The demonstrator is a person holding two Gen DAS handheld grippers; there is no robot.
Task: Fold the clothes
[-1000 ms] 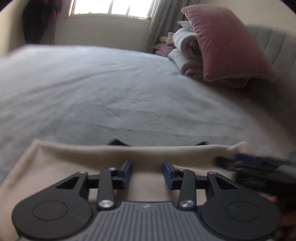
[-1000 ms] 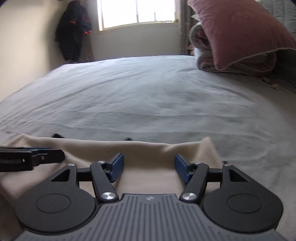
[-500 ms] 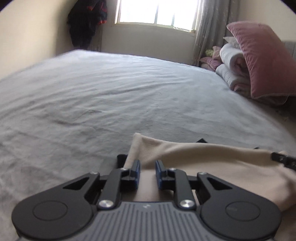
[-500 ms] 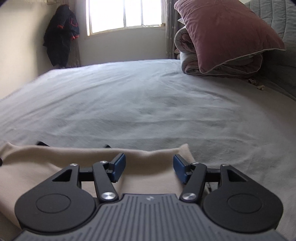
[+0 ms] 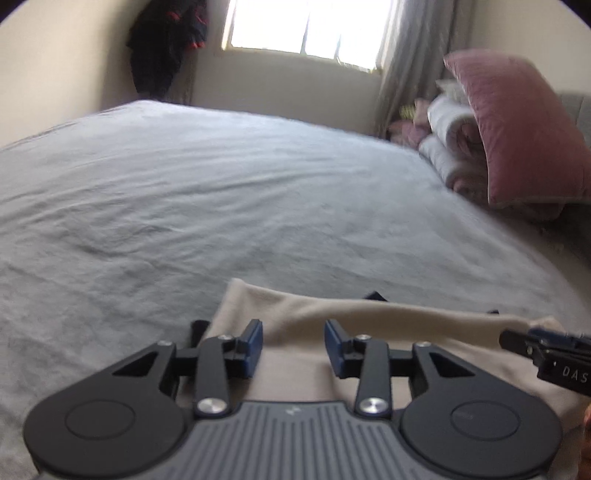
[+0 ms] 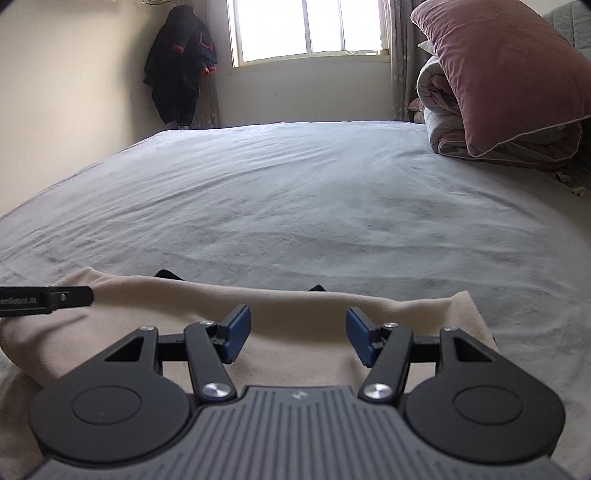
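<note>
A beige garment (image 5: 369,321) lies flat at the near edge of the grey bed (image 5: 221,206), its far edge a rolled fold with small black corners (image 5: 375,295) poking out from under it. My left gripper (image 5: 293,347) hovers over the garment's left corner. Its jaws are opening, and the cloth lies below the blue pads (image 5: 253,347) without being pinched. My right gripper (image 6: 298,338) stands open over the right half of the garment (image 6: 166,306), with the fold running between its pads unpressed. Each gripper's tip shows in the other's view: right gripper (image 5: 546,350), left gripper (image 6: 48,301).
A pink pillow (image 6: 509,77) rests on a rolled quilt (image 6: 443,110) at the bed's far right, by a grey headboard (image 6: 569,22). A dark jacket (image 6: 181,62) hangs on the wall next to the window (image 6: 306,29). Wrinkled grey sheet (image 6: 295,192) stretches beyond the garment.
The left gripper slid left along the garment to its left corner; its jaws narrowed, then widened again. The right gripper stayed open and shifted only slightly.
</note>
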